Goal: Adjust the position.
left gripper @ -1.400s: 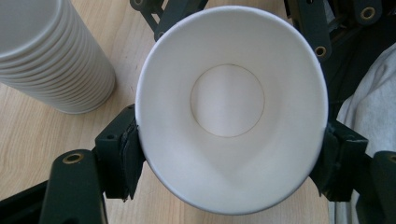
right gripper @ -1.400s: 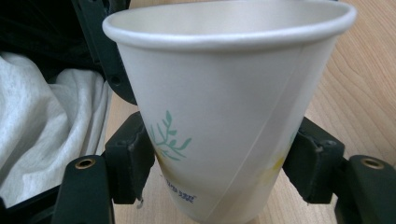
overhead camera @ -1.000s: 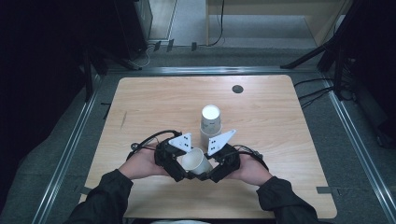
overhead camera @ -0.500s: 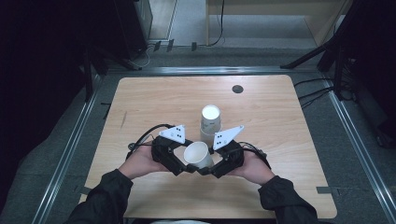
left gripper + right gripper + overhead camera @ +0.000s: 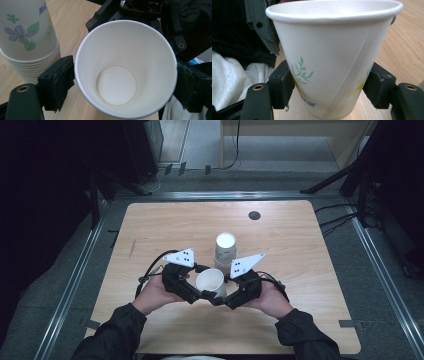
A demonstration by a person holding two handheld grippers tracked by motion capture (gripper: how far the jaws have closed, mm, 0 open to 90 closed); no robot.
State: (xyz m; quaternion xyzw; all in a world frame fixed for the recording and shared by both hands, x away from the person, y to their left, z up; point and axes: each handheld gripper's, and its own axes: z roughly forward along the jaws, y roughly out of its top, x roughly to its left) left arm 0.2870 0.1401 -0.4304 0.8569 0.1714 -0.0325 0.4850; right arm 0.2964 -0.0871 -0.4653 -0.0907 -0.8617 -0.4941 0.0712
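Observation:
A white paper cup point(image 5: 210, 282) with a flower print is held just above the wooden table point(image 5: 300, 245), between my two grippers. My left gripper point(image 5: 196, 294) comes in from the left. In the left gripper view the left gripper point(image 5: 122, 85) has its pads on both sides of the cup point(image 5: 116, 92) near the rim, and I look into the empty cup. My right gripper point(image 5: 223, 298) comes in from the right. In the right gripper view the right gripper point(image 5: 332, 87) is shut on the lower wall of the cup point(image 5: 332, 57).
A stack of upturned paper cups point(image 5: 225, 250) stands just behind the held cup, close to the left jaw in the left gripper view point(image 5: 27, 40). A small dark round disc point(image 5: 254, 215) lies near the table's far edge. Metal rails run along both sides of the table.
The cup has come up and a little away from the person between the two grippers. The grey plates on both grippers have swung outward and apart.

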